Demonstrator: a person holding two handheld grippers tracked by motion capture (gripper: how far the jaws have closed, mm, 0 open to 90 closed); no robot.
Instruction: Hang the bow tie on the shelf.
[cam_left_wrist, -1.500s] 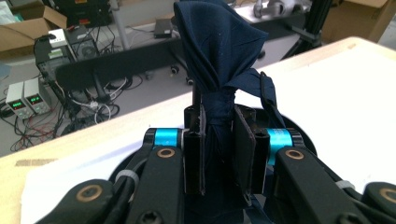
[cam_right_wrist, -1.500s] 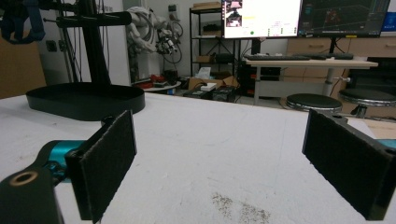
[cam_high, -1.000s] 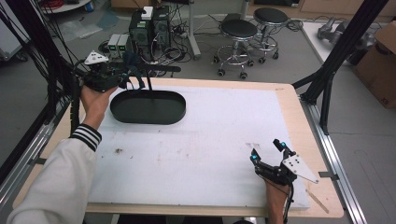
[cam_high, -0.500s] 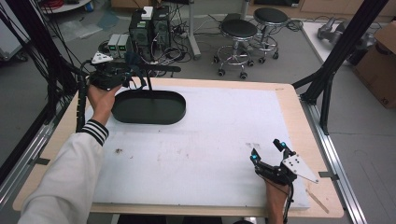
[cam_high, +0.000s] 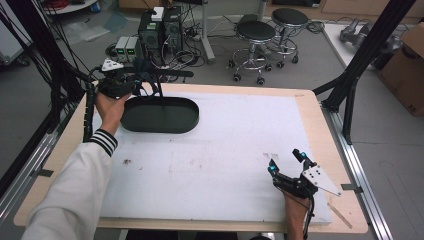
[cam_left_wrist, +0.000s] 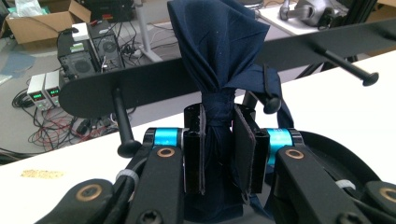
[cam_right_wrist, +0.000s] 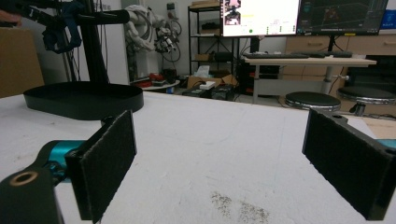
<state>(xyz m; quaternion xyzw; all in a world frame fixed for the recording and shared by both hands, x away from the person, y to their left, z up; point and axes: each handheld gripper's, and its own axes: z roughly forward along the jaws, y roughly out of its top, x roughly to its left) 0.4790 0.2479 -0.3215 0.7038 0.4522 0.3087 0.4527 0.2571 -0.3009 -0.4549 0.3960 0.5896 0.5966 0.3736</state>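
The cloth (cam_left_wrist: 219, 60) is dark navy blue, plain and unpatterned. The rack (cam_left_wrist: 154, 81) with its pegs is black, and so is its oval base (cam_high: 159, 116). The left tool (cam_left_wrist: 219, 154) has black arms and pads with bright cyan collars and brass-coloured rivets; the right tool (cam_right_wrist: 219, 158) shows the same black pads and a cyan collar, plus a pale grey plate in the high view. The worktop (cam_high: 240, 145) is white with faint brownish smudges, edged in light wood. The person's sleeve (cam_high: 75, 195) is white, its cuff striped black and white.
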